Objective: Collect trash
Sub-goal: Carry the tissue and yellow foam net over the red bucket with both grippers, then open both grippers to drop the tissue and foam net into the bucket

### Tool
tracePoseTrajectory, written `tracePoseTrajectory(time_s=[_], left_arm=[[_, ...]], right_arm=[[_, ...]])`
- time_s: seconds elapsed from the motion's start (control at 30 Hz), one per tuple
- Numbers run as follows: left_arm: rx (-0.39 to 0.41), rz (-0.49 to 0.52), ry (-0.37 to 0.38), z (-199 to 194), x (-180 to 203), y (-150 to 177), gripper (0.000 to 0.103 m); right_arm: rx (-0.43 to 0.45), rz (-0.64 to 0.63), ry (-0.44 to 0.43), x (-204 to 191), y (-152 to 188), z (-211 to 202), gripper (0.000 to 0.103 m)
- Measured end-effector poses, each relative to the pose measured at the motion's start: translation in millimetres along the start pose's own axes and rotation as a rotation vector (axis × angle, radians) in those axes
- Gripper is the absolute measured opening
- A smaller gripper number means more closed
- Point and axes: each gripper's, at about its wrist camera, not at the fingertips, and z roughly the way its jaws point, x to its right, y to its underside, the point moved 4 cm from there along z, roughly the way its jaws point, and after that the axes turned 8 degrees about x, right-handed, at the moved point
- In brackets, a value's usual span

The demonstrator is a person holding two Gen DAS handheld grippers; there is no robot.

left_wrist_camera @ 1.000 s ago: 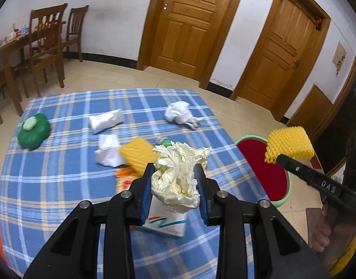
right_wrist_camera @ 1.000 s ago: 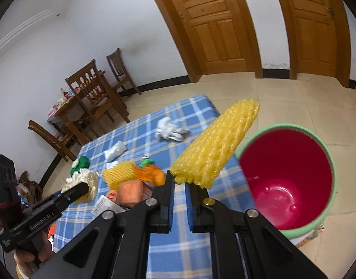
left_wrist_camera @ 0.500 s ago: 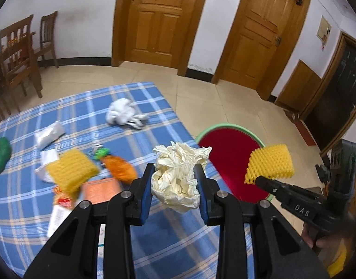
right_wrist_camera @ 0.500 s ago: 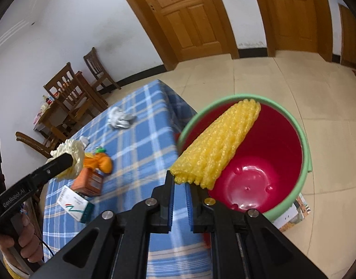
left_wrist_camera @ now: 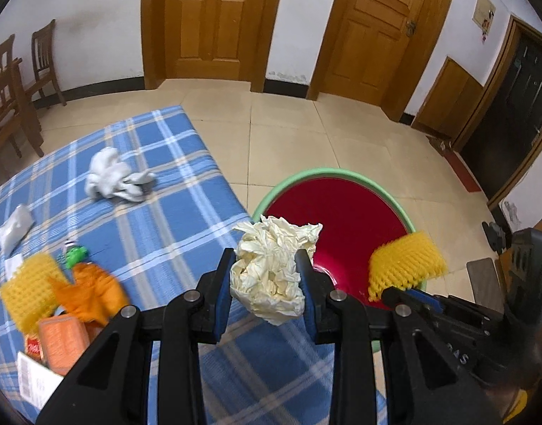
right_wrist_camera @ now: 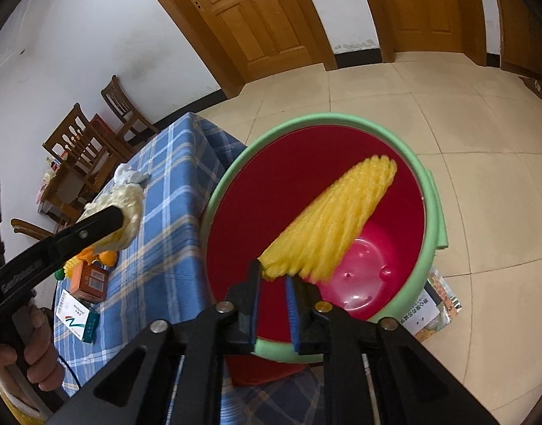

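The red bucket (right_wrist_camera: 292,191) with the green rim, seen a second ago only at the right edge of both views, is now being framed in the centre of the right wrist view and in the lower middle of the left wrist view. By that shift both loads are being brought over or beside the bucket, so the drop-off step is judged to be in hand.

The jaws of the right hand-held gripper (right_wrist_camera: 273,285) are being opened, and the yellow foam net (right_wrist_camera: 331,226) is still being seen between them at its lower end, blurred, as if it is being let go. Its long axis is being laid diagonally, from the jaws at lower centre up toward the upper right of the frame, with the free tip pointing at the far wall of the bucket.

The left hand-held gripper (left_wrist_camera: 265,288) is being kept narrowly closed on the crumpled cream paper (left_wrist_camera: 274,269), which is being held above the edge of the blue checked worktop (left_wrist_camera: 171,219), just left of the bucket rim.

More trash is being left on the worktop: a white tissue wad (left_wrist_camera: 111,179), an orange wrapper (left_wrist_camera: 88,292) and an orange box (right_wrist_camera: 90,279).
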Motion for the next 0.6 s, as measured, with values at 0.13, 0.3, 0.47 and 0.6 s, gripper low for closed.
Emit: tracePoseTrajectory(time_s=[0.13, 0.3, 0.47, 0.6], left_arm=[[-0.021, 0.019, 0.007, 15, 8, 0, 0.033], [-0.036, 0.045, 0.017, 29, 20, -2, 0.034], [-0.043, 0.065, 0.037, 37, 29, -3, 0.036], [-0.038, 0.06, 0.056, 34, 32, -4, 0.055]], right_arm=[[0.015, -0.007, 0.01, 6, 1, -2, 0.031], [0.039, -0.028, 0.002, 7, 1, -11, 0.035], [0.067, -0.034, 0.008, 9, 2, -20, 0.037], [0.075, -0.016, 0.016, 15, 3, -25, 0.038]])
